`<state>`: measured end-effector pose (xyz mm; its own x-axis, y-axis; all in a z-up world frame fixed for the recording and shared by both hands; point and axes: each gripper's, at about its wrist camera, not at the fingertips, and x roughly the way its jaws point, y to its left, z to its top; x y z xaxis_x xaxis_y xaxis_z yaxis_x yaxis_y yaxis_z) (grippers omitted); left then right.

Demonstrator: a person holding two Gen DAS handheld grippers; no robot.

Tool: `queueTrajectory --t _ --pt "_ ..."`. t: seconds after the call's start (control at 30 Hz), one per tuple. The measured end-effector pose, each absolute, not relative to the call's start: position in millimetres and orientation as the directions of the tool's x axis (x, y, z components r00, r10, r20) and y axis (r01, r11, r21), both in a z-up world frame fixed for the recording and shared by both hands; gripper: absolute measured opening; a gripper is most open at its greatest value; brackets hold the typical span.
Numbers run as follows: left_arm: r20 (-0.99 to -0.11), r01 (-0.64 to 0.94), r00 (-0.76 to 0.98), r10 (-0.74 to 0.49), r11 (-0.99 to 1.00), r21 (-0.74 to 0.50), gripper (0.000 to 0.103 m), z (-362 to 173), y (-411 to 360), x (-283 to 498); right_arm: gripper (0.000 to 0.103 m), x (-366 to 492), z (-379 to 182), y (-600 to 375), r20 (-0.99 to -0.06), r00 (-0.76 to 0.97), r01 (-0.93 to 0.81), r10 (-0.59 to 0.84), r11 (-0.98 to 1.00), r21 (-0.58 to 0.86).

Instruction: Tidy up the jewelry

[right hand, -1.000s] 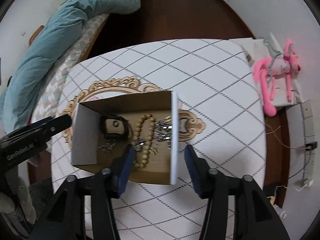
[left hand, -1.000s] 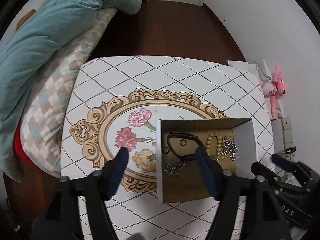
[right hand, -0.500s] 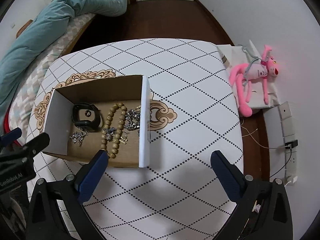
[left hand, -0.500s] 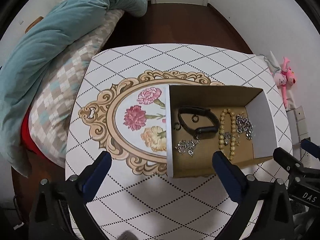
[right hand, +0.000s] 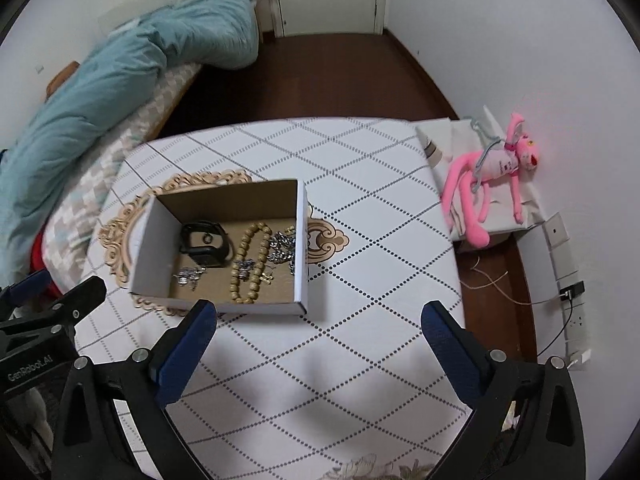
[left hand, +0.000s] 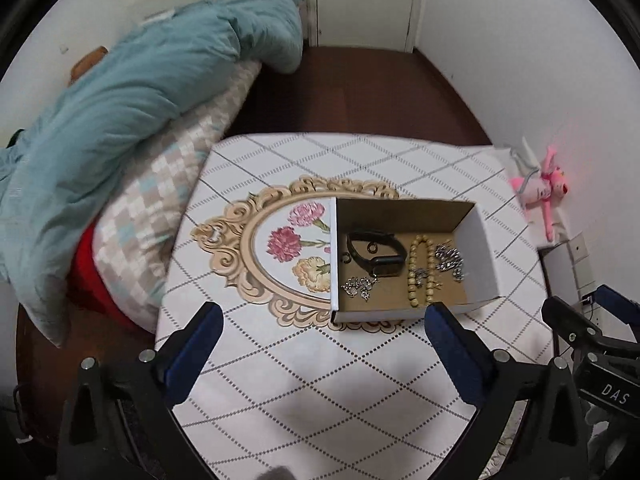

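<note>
An open white cardboard box [left hand: 476, 256] [right hand: 301, 240] sits on the patterned table. Inside lie a black watch band [left hand: 376, 254] [right hand: 206, 242], a tan bead bracelet [left hand: 418, 276] [right hand: 250, 260], a small silver piece [left hand: 358, 286] [right hand: 188, 276] and silver chain pieces [left hand: 450, 258] [right hand: 282, 246]. My left gripper [left hand: 324, 354] is open and empty, held above the table in front of the box. My right gripper [right hand: 320, 350] is open and empty, in front of the box and to its right.
The white table [left hand: 320, 380] [right hand: 380, 220] has a diamond pattern and a floral medallion [left hand: 280, 248]. A bed with a teal duvet [left hand: 120, 100] [right hand: 120, 72] lies left. A pink plush toy [right hand: 488, 176] [left hand: 544, 188] lies on white boxes at the right, near wall sockets and cables [right hand: 568, 292].
Both grippers have opened wide and pulled back and up from the box. The box stands alone on the table, farther from both cameras.
</note>
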<state>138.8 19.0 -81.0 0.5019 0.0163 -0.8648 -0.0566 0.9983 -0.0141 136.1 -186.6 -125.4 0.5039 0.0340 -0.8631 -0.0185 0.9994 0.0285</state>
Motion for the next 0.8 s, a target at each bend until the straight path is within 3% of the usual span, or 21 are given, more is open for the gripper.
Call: queueTrajectory --t 0.8 --pt "-0.724 -0.014 0.689 -0.022 0.999 -0.044 0.103 42 11 36 0.103 3 25 -183 -0.651 0.759 0.000 0.007 1.000 0.011"
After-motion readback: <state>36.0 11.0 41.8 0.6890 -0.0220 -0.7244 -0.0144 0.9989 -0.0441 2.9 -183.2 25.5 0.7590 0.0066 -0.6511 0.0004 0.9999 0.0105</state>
